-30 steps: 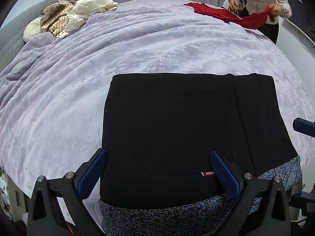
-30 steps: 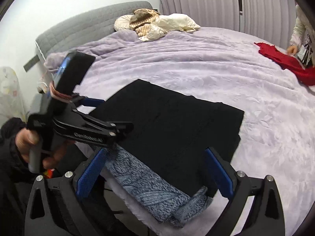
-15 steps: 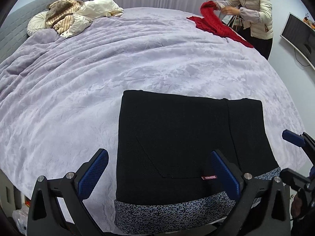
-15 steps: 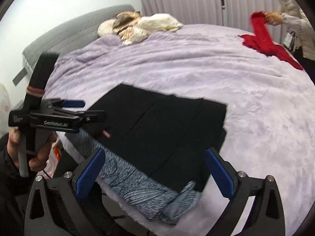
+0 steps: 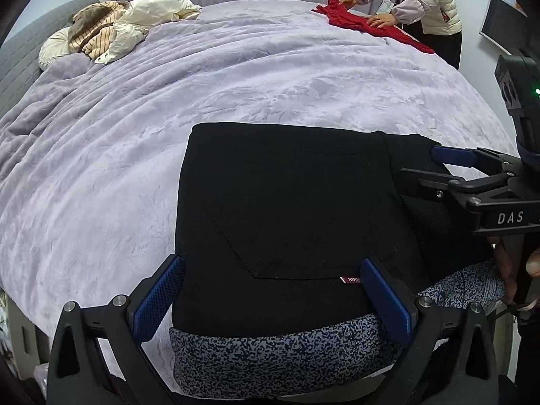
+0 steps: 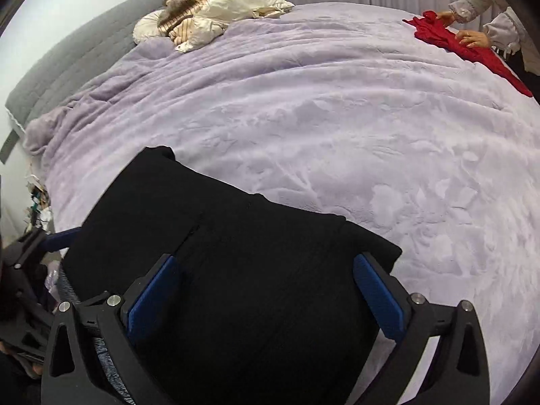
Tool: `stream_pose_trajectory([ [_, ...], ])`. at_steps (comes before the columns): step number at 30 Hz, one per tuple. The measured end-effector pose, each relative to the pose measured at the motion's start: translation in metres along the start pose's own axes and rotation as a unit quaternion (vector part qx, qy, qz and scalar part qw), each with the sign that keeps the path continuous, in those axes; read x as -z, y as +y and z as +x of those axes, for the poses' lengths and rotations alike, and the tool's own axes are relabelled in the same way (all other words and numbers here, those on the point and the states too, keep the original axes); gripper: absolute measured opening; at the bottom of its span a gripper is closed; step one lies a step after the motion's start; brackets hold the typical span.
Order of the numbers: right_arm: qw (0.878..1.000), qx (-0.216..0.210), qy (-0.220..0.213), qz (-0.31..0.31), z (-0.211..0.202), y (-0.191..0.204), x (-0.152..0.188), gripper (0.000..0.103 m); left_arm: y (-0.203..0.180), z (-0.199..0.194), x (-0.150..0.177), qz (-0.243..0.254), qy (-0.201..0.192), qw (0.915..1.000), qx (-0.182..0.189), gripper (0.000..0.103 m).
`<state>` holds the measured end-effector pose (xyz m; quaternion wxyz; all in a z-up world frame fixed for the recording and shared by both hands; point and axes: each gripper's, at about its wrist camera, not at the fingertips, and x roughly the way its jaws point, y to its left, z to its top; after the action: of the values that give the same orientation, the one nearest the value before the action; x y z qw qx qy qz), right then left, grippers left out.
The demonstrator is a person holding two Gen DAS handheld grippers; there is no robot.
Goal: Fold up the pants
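Both claws [image 5: 271, 295] [image 6: 266, 290] wide open, empty, over pants [image 5: 287, 222].

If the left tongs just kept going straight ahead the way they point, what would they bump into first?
Most likely the folded black pants, which lie between the open left tongs and fill the view ahead. Beyond them is only the purple blanket, though depth is hard to judge.

A wide bed [image 5: 236, 101] under a lilac blanket carries folded black pants [image 5: 287, 219] near its edge, a red garment [image 5: 368, 27] far off, and heaped pillows [image 5: 125, 30].
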<state>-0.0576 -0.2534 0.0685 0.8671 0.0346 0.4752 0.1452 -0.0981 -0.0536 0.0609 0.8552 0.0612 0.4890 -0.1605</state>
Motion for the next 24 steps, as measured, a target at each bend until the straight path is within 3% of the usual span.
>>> stream_pose_trajectory([
  [6, 0.997, 0.014, -0.052, -0.054, -0.055, 0.024, 0.040, 0.103, 0.024, -0.039, 0.005, -0.012, -0.045, 0.9987, 0.019, 0.103],
  [8, 0.994, 0.023, -0.052, -0.091, -0.063, 0.037, 0.061, 0.103, 0.024, -0.034, 0.008, -0.007, -0.034, 0.9992, 0.022, 0.103],
  [11, 0.993, 0.051, -0.004, -0.107, -0.044, 0.042, 0.077, 0.103, 0.016, -0.001, 0.016, 0.003, 0.015, 0.9994, 0.030, 0.103],
  [15, 0.998, 0.037, -0.013, -0.055, -0.051, 0.027, 0.080, 0.103, 0.023, -0.006, 0.011, -0.022, 0.016, 0.9981, 0.055, 0.103],
  [19, 0.998, 0.051, -0.046, -0.006, -0.082, 0.003, 0.073, 0.103, 0.036, -0.034, -0.007, -0.013, -0.035, 0.9980, 0.050, 0.103],
  [22, 0.995, 0.064, -0.068, 0.044, -0.099, -0.028, 0.070, 0.103, 0.055, -0.027, -0.023, -0.029, -0.025, 0.9978, 0.055, 0.103],
  [24, 0.992, 0.056, -0.067, 0.092, -0.099, -0.051, 0.069, 0.103, 0.068, -0.015, -0.031, -0.047, -0.010, 0.9958, 0.079, 0.103],
])
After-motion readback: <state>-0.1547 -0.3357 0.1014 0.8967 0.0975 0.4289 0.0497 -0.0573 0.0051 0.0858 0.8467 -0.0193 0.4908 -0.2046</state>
